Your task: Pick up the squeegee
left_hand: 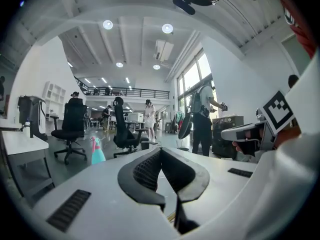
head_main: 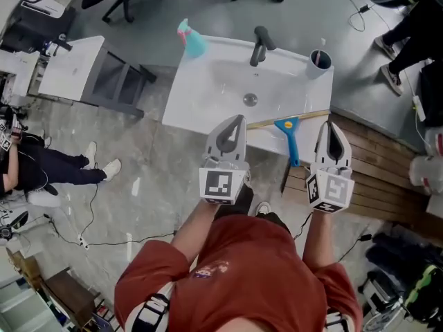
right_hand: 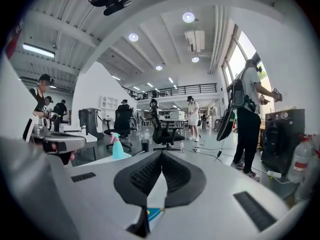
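A blue-handled squeegee (head_main: 289, 131) with a long pale blade lies across the front rim of the white sink (head_main: 208, 81). Its handle hangs off the near edge. My left gripper (head_main: 239, 120) hovers just left of it over the front rim, with its jaws closed tip to tip and nothing between them (left_hand: 161, 151). My right gripper (head_main: 331, 125) is just right of the squeegee, level with the sink's right corner. It is also shut and empty (right_hand: 161, 155). A sliver of the blue squeegee (right_hand: 152, 215) shows below the right jaws.
A black faucet (head_main: 261, 44), a teal spray bottle (head_main: 192, 39) and a grey cup (head_main: 319, 62) stand along the sink's back. A wooden slatted platform (head_main: 377, 175) lies to the right. A white cabinet (head_main: 73, 68), office chairs, floor cables and other people surround the sink.
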Demonstrator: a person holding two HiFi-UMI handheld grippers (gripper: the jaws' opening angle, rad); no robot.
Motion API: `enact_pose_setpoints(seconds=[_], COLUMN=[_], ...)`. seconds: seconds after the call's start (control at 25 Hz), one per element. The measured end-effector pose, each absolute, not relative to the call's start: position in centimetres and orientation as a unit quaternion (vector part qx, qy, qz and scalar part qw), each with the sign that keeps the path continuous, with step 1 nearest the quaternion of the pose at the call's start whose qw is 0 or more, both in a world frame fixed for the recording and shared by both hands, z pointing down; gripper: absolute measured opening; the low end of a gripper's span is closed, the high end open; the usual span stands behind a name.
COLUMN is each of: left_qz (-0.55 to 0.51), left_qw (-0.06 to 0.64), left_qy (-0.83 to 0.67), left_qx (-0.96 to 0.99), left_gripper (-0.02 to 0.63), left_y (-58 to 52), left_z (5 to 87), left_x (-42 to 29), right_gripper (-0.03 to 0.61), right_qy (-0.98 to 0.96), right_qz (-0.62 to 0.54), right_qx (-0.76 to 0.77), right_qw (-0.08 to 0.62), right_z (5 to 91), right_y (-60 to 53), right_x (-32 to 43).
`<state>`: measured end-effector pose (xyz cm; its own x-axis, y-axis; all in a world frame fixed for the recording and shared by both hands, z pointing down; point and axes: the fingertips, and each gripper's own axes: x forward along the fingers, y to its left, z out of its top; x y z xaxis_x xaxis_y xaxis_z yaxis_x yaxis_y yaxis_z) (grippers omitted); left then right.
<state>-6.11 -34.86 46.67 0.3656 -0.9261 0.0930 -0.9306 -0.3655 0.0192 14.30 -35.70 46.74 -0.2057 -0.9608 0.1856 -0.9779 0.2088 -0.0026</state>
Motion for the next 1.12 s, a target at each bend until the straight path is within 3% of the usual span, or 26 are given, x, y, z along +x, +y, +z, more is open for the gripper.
enact_pose_setpoints(seconds=[0.44, 0.88, 1.12], left_qz=[0.077, 0.094, 0.116], left_qw=[0.084, 0.114, 0.123], left_qy=[-0.565, -0.562, -0.556], left_qx=[0.817, 0.814, 0.814], left_gripper=[0.017, 0.018, 0.017], left_y=[-36.1, -36.6, -35.9], left_z=[54.1, 58.2, 60.1], left_x=[-7.4, -8.0, -8.6], right_gripper=[0.049, 0.185, 0.202], right_qy=[-0.776, -0.782, -0.771], right_qz=[0.146, 0.213, 0.238], right_qx=[0.586, 0.531, 0.513], right_qw=[0.181, 0.248, 0.294], right_z=[60.0, 67.1, 70.4], right_y=[-35.5, -35.6, -34.6], right_x=[12.4, 9.8, 9.4])
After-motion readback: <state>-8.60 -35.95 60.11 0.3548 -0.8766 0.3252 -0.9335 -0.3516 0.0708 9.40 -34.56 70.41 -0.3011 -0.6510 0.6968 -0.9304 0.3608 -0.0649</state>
